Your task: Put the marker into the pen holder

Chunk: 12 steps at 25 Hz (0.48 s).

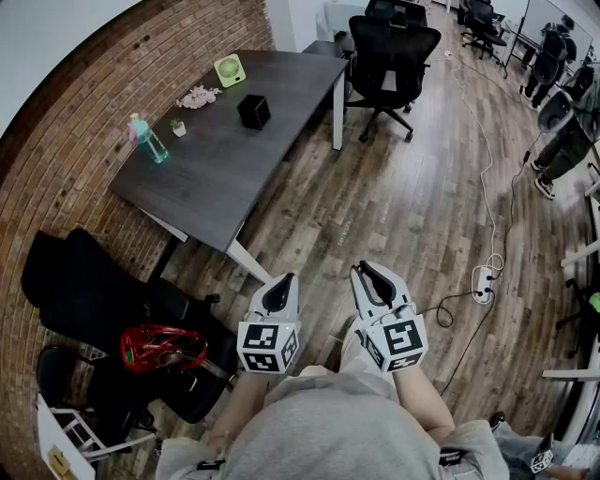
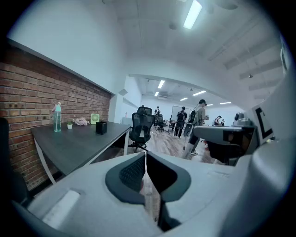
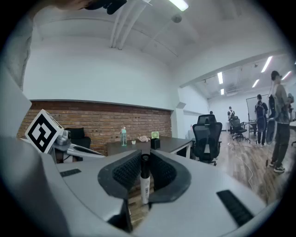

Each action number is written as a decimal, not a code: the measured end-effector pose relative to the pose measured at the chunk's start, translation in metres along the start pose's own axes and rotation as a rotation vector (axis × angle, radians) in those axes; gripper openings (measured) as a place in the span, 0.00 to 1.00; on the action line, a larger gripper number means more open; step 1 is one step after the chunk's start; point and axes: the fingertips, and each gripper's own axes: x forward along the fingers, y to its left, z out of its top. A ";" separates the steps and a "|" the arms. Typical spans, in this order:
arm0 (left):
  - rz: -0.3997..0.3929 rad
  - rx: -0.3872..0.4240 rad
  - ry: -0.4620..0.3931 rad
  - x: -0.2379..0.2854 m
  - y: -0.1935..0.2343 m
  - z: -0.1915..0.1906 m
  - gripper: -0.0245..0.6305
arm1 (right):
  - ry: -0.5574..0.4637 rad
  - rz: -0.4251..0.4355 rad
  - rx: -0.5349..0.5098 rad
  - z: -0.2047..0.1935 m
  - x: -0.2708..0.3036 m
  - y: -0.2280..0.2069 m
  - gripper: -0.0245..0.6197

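Open-plan office with a brick wall [image 1: 80, 131].
A dark desk [image 1: 225, 169] stands along the brick, black swivel chairs [image 1: 389, 56] sit on the wood-plank floor [image 1: 403, 206], and strip lights [image 2: 192, 14] run overhead (more chairs and standing people [image 2: 199, 121] farther back).

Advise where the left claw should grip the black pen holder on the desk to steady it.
Grip the pen holder low across two opposite outer walls, coming level from the floor-side edge of the desk. It's an upright squarish box with flat sides, and staying low probably keeps its top free for the marker in the right claw. The left claw is shut: open it first.
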 end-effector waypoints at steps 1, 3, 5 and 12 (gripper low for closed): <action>-0.001 -0.006 0.000 -0.012 -0.003 -0.001 0.07 | -0.004 -0.008 -0.002 0.006 -0.011 0.005 0.13; 0.001 -0.016 -0.003 -0.035 -0.008 -0.003 0.07 | -0.013 -0.018 -0.008 0.016 -0.030 0.015 0.13; 0.006 -0.023 -0.015 -0.051 -0.012 -0.003 0.07 | -0.023 -0.014 -0.024 0.024 -0.044 0.023 0.13; -0.004 -0.025 -0.062 -0.078 -0.022 0.005 0.07 | -0.049 -0.020 -0.066 0.041 -0.071 0.040 0.13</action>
